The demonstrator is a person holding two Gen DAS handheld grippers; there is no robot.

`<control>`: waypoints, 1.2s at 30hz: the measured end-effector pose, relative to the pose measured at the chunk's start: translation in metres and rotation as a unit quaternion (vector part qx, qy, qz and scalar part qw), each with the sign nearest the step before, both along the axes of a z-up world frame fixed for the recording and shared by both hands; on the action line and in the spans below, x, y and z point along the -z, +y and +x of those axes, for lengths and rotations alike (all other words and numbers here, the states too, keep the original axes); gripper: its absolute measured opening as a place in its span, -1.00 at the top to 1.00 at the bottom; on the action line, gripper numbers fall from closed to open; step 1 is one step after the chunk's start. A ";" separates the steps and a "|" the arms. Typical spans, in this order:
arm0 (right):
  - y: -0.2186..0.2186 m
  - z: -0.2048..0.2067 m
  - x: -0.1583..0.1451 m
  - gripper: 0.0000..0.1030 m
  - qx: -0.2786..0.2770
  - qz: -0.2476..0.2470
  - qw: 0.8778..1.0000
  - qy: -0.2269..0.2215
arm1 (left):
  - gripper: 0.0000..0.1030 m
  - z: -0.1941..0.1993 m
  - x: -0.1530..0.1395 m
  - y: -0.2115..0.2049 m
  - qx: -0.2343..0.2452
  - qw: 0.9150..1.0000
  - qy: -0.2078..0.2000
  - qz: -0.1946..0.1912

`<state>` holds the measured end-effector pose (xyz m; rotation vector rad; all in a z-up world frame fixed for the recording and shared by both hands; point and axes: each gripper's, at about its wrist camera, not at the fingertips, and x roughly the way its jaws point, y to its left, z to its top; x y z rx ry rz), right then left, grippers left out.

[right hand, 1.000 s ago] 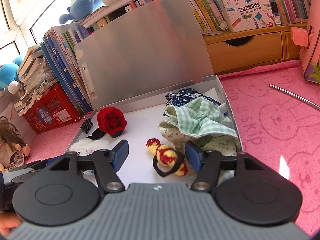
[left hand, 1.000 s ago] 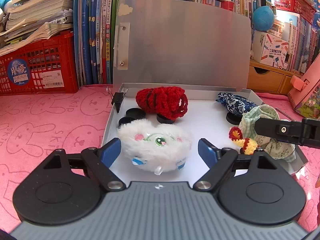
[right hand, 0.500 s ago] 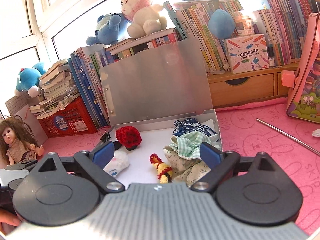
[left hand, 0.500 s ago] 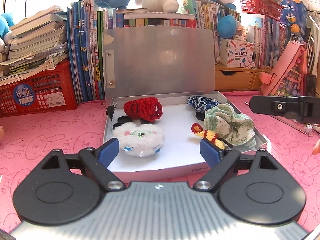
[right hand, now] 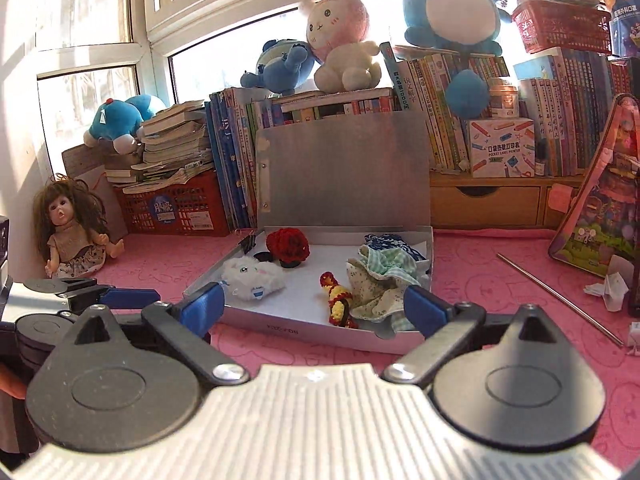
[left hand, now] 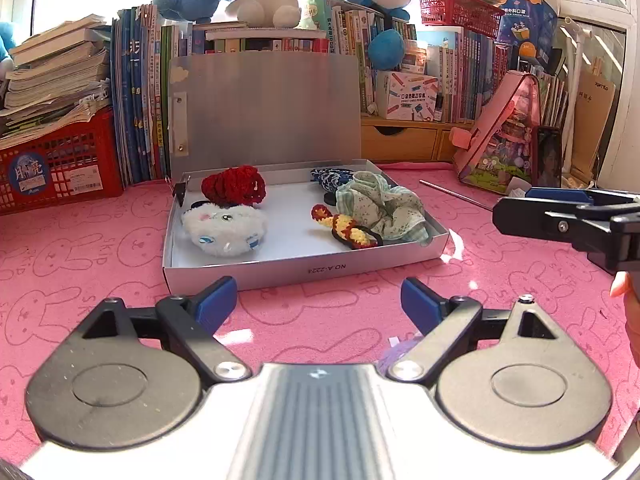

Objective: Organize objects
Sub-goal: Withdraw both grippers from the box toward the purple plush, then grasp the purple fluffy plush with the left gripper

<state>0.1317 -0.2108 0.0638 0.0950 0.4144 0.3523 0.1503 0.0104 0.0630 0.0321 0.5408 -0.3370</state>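
Note:
A shallow silver box with its lid up stands on the pink mat; it also shows in the right wrist view. Inside lie a white fluffy toy, a red crocheted scrunchie, a red-yellow crocheted hair tie, a green fabric scrunchie and a blue patterned one. My left gripper is open and empty, in front of the box. My right gripper is open and empty, also short of the box's front edge.
Books and a red crate line the back. Plush toys sit on top of the books. A doll sits at the left. A metal rod and a pink toy house lie to the right of the box.
Both grippers have pulled back and up from inside the box to in front of it. The items stay in the box.

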 end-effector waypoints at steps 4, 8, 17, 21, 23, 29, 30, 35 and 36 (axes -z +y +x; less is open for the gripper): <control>-0.003 -0.022 0.009 -0.96 -0.007 -0.004 1.000 0.004 | -0.78 -0.012 0.010 -0.001 0.010 1.000 0.011 -0.003; -0.002 -0.044 0.021 -0.96 -0.012 -0.019 1.000 0.006 | -0.78 -0.019 0.021 -0.003 0.015 1.000 0.026 -0.006; -0.004 -0.074 0.041 -0.97 0.003 -0.020 1.000 0.015 | -0.78 -0.025 0.038 -0.004 0.024 0.998 0.045 -0.027; -0.006 -0.083 0.049 -0.98 0.005 -0.026 0.999 0.022 | -0.78 -0.025 0.043 -0.008 0.032 0.998 0.052 -0.028; -0.007 -0.089 0.053 -0.98 0.007 -0.031 0.999 0.025 | -0.78 -0.025 0.046 -0.010 0.036 0.997 0.055 -0.030; -0.005 -0.100 0.065 -0.98 -0.005 -0.046 0.998 0.034 | -0.78 -0.021 0.049 -0.018 0.049 0.997 0.060 -0.031; -0.003 -0.102 0.066 -0.98 -0.009 -0.052 0.998 0.034 | -0.78 -0.020 0.050 -0.019 0.051 0.996 0.061 -0.032; 0.006 -0.106 0.071 -0.98 -0.025 -0.064 0.997 0.032 | -0.76 -0.019 0.051 -0.027 0.061 0.996 0.062 -0.036; 0.008 -0.107 0.073 -0.98 -0.029 -0.066 0.997 0.032 | -0.76 -0.019 0.052 -0.028 0.064 0.995 0.063 -0.036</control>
